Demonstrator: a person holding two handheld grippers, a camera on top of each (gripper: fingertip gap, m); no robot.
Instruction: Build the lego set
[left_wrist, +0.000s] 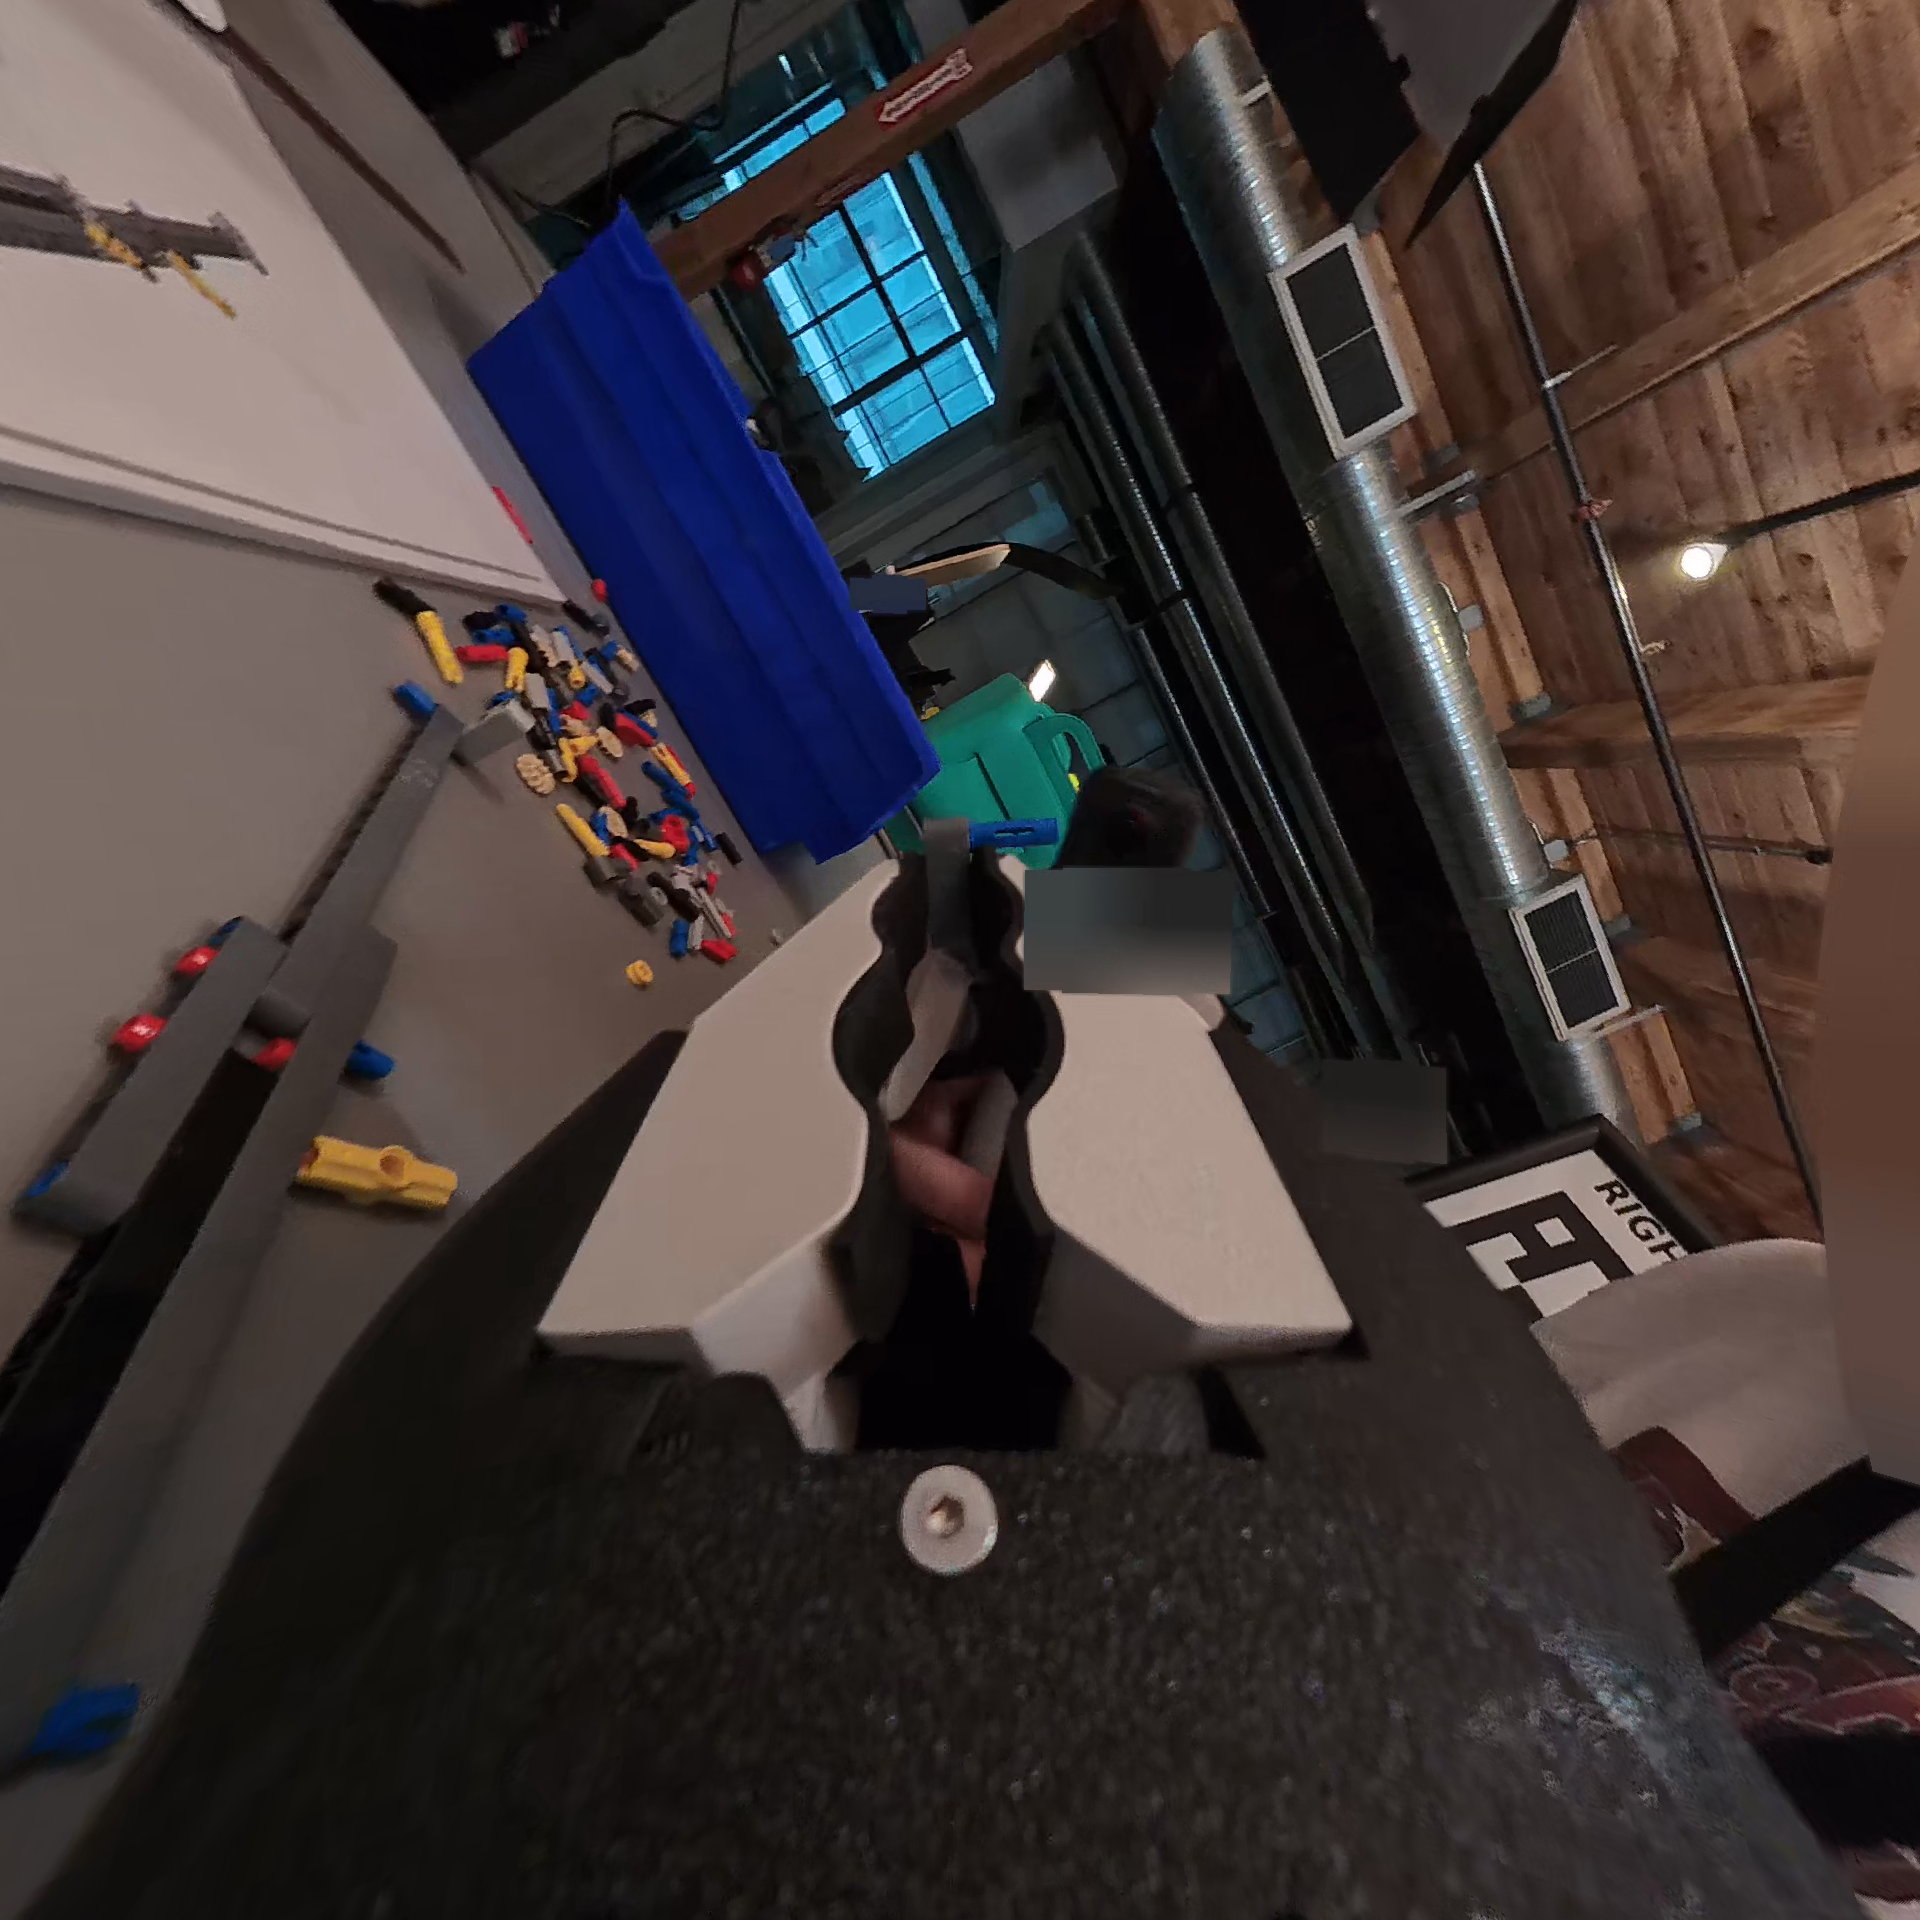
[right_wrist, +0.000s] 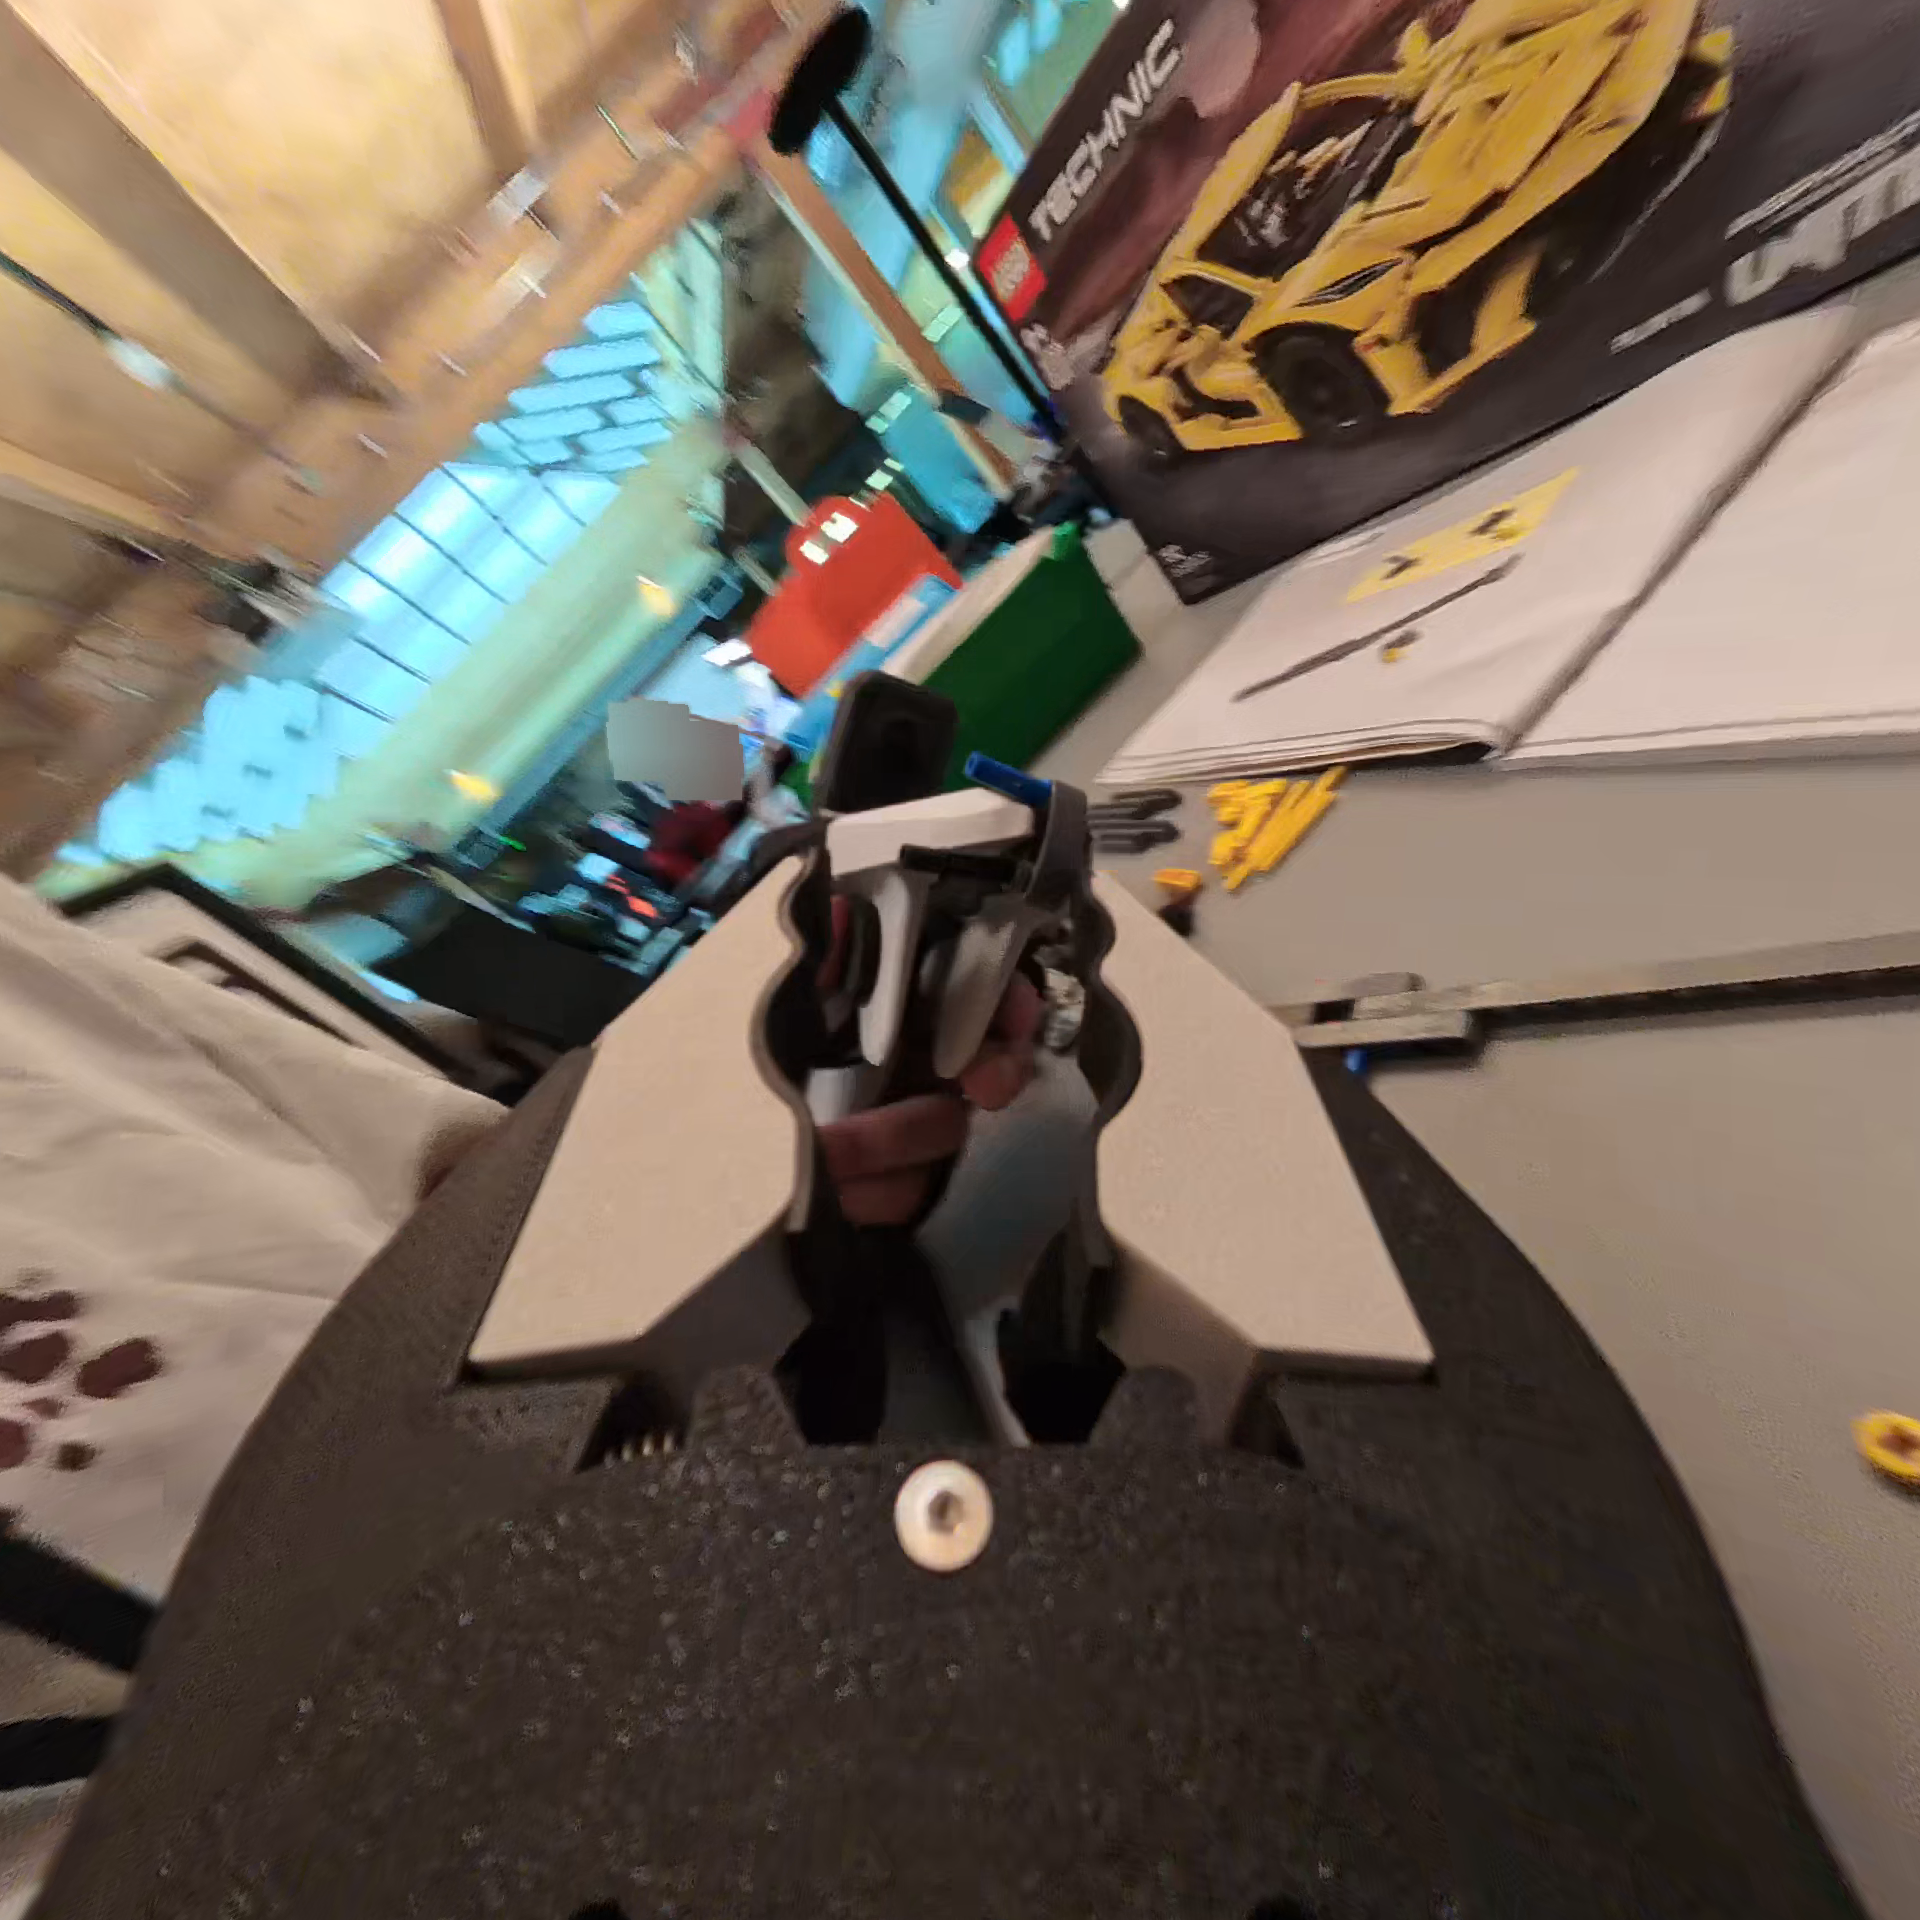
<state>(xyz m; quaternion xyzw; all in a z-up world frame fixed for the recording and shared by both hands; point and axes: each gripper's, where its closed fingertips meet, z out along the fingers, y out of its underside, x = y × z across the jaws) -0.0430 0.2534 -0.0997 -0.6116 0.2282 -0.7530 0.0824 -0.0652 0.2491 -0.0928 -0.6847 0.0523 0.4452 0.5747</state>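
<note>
Left gripper: I see it clenched on a grey beam with a blue pin, raised off the table.
Right gripper: fingers slightly apart; grasp unclear.
Loose pieces: near the blue bin edge.
Long grey assembly: lying on the table.
</note>
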